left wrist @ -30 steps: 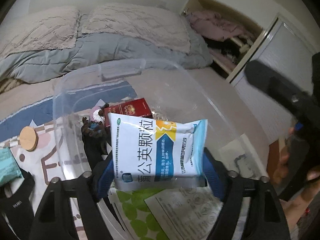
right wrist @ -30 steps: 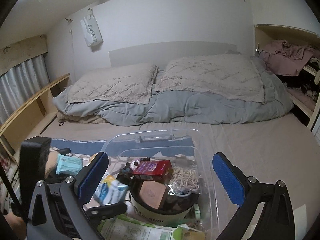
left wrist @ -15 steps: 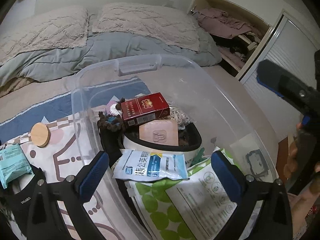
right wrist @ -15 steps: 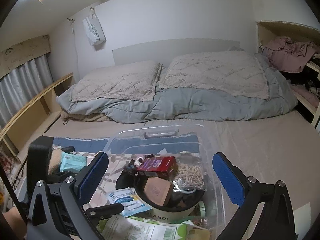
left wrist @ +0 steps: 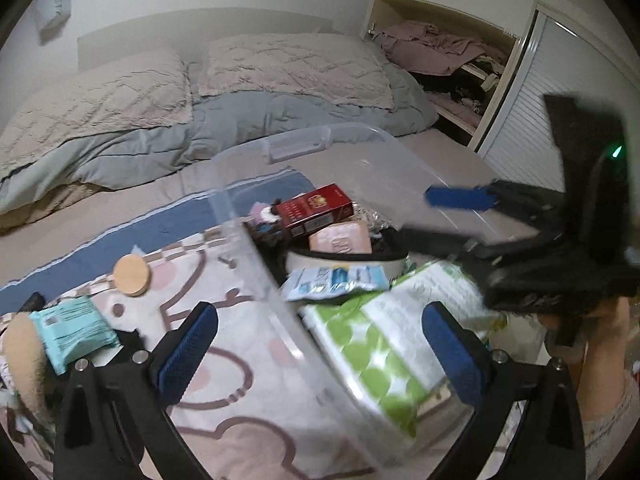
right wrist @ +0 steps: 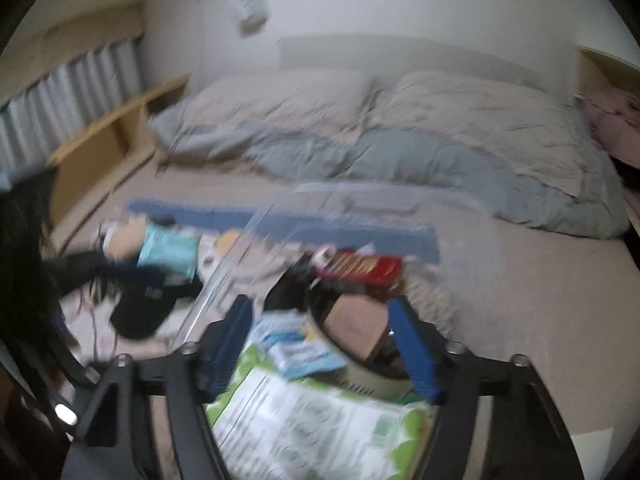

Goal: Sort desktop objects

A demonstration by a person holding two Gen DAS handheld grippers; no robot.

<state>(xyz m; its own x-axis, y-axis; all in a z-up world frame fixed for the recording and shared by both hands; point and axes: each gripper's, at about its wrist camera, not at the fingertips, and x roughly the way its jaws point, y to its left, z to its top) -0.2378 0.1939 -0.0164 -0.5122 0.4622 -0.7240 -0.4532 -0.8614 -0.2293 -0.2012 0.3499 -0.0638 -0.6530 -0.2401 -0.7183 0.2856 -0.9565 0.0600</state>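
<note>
A clear plastic bin (left wrist: 256, 252) on the bed holds a red box (left wrist: 314, 210), a pink bar (left wrist: 340, 238), a blue-white sachet (left wrist: 334, 282) and a green-dotted pack (left wrist: 384, 340). My left gripper (left wrist: 320, 356) is open and empty, over the bin's near-left wall. My right gripper (right wrist: 320, 344) is open and empty above the bin; it also shows at the right of the left wrist view (left wrist: 460, 200). The right wrist view is blurred: sachet (right wrist: 296, 350), red box (right wrist: 364, 266), green-dotted pack (right wrist: 312, 420).
On the patterned mat left of the bin lie a round wooden lid (left wrist: 132, 276), a teal packet (left wrist: 74, 330) and a black cloth item (right wrist: 148, 304). Pillows and a grey duvet (left wrist: 168, 128) lie behind. A cupboard (left wrist: 448, 64) stands at far right.
My left gripper opened and dropped the blue-white sachet into the bin, then drew back and left. My right gripper swung in over the bin.
</note>
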